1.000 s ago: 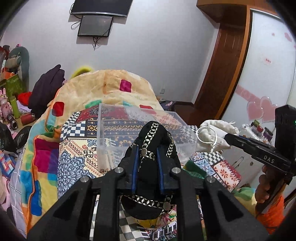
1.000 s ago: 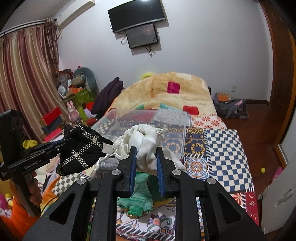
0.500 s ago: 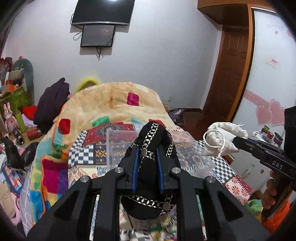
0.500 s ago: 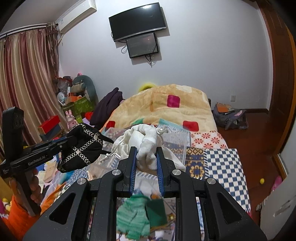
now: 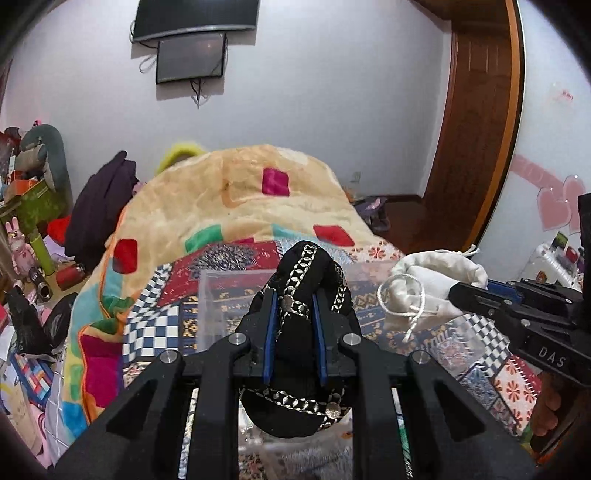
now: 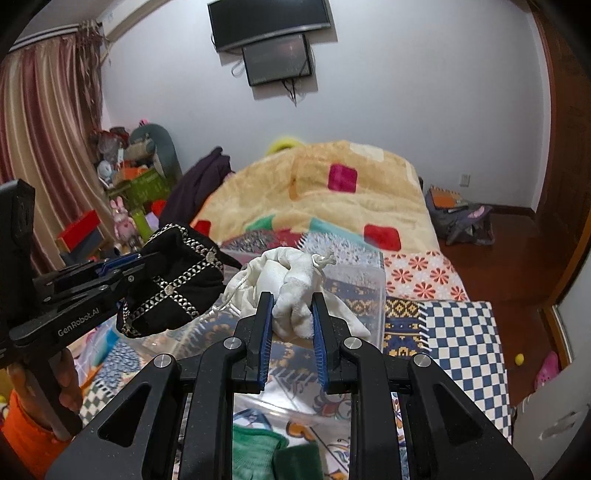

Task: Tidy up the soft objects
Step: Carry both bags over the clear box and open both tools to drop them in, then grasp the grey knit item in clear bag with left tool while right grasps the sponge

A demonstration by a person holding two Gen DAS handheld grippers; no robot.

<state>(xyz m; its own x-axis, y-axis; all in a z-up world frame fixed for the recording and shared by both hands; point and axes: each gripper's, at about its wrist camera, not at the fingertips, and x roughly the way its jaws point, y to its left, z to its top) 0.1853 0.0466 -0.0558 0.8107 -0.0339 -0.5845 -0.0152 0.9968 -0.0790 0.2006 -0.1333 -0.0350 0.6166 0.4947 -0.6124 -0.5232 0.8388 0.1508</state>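
Black fabric with silver chain trim fills the left tongs (image 5: 294, 306): it is a small black pouch (image 5: 304, 280), pinched between the blue pads, its bottom hanging below the jaws. The right tongs (image 6: 291, 314) are clamped the same way on a white drawstring bag (image 6: 291, 291), whose cord loops loose to one side. Both soft things are held up in the air, near each other but apart, over a clear plastic box (image 5: 221, 295) that sits on the bed; my guess is that each is gripped by its bunched middle so it can be carried without slipping, and that the box is where they are meant to go. Neither one is in the box yet, so the sorting looks to be partway through. Something green and knitted, perhaps gloves (image 6: 258, 458), lies on the cover close under the right tongs, likely waiting its turn. The bed wears a patchwork cover (image 6: 461, 332) of checks and flower squares, with a thick yellow blanket (image 5: 236, 199) heaped toward the far end. Beyond that stands a pale wall with a dark television (image 6: 269, 22) and a smaller screen hung beneath it, pink striped curtains (image 6: 40, 147) at one side, a wooden door (image 5: 476, 122) at the other, and toys and boxes crowded on the floor beside the bed.
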